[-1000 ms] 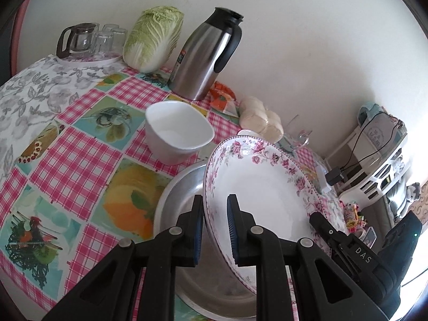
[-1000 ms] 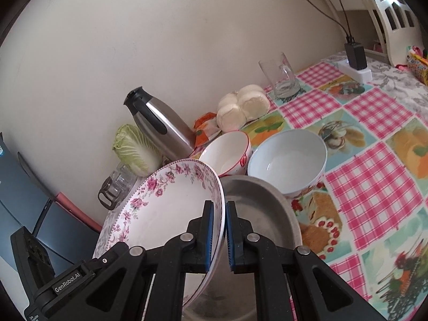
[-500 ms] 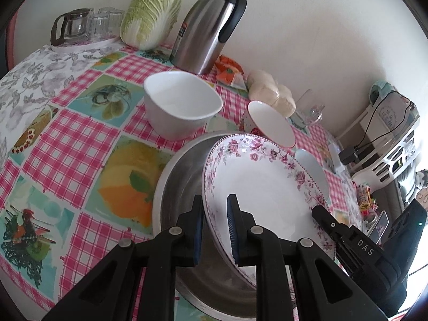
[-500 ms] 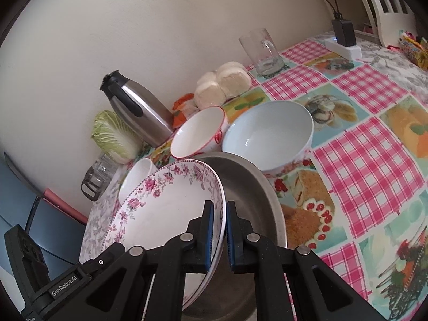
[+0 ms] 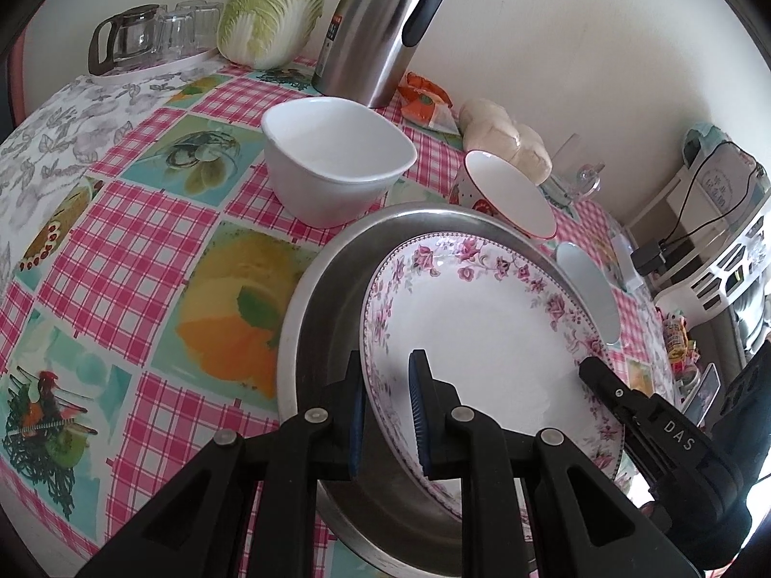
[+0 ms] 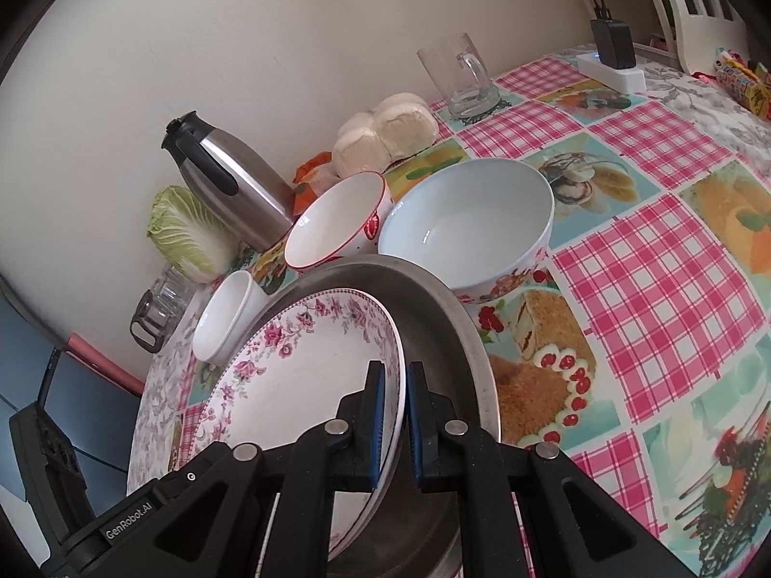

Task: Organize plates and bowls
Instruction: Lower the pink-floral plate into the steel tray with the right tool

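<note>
A floral-rimmed plate (image 5: 486, 327) (image 6: 299, 375) lies low inside a large steel basin (image 5: 318, 279) (image 6: 448, 318). My left gripper (image 5: 388, 409) straddles its near rim, jaws slightly apart around the rim. My right gripper (image 6: 394, 414) clamps the opposite rim. A white bowl (image 5: 332, 159) (image 6: 226, 318), a red-rimmed bowl (image 5: 506, 192) (image 6: 337, 221) and a pale blue bowl (image 6: 467, 221) (image 5: 588, 298) stand around the basin.
A steel thermos (image 5: 380, 24), cabbage (image 5: 274, 5), a tray of glassware (image 5: 144, 43), buns (image 6: 385, 135), a glass mug (image 6: 458, 77) and a power strip (image 6: 612, 67) line the wall side of the checked tablecloth (image 5: 120, 250).
Both grippers have lowered the tilted floral plate down into the steel basin. The left jaws look slightly wider apart now.
</note>
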Motion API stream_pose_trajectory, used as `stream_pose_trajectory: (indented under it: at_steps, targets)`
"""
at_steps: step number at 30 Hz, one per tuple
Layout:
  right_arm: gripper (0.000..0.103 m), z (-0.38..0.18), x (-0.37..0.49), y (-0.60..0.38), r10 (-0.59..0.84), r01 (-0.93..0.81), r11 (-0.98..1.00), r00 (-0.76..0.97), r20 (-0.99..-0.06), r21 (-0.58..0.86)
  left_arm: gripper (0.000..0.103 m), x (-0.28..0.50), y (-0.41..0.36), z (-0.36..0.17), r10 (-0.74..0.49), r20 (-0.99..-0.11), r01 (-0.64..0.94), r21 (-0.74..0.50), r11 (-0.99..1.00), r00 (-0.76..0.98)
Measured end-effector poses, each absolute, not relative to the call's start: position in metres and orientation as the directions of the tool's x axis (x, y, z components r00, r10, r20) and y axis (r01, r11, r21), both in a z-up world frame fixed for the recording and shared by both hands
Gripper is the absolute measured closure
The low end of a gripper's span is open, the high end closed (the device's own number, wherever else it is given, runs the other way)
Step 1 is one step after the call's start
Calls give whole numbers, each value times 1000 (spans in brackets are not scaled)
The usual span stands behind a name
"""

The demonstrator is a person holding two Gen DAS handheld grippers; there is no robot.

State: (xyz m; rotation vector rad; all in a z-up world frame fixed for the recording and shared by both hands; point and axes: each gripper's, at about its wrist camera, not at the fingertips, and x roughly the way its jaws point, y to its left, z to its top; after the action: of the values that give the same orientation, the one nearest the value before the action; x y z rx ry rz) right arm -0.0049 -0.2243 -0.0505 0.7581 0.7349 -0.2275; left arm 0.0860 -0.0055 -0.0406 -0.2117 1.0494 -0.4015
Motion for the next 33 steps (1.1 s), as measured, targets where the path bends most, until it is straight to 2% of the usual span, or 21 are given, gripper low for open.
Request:
stream_pose_trajectory:
  at_steps: [8,21,26,33]
  targets:
    - [93,-49,-2,-221,51,439,742,716,-696,507,85,88,-6,-46,-401,-813,213,-341,916,422]
    - [92,-43,7,-206,-42,437,839,649,-760,326,85,89,-3,-47,-383,-815,196,-329,924,436]
    - [77,-41,6,-205,-45,428,847,650,-759,316,85,89,-3,-47,-381,-815,194,-328,924,436]
    - [76,-40,7,-204,-35,424,847,646,-763,320,85,90,-4,-46,-380,-821,191,-329,925,427]
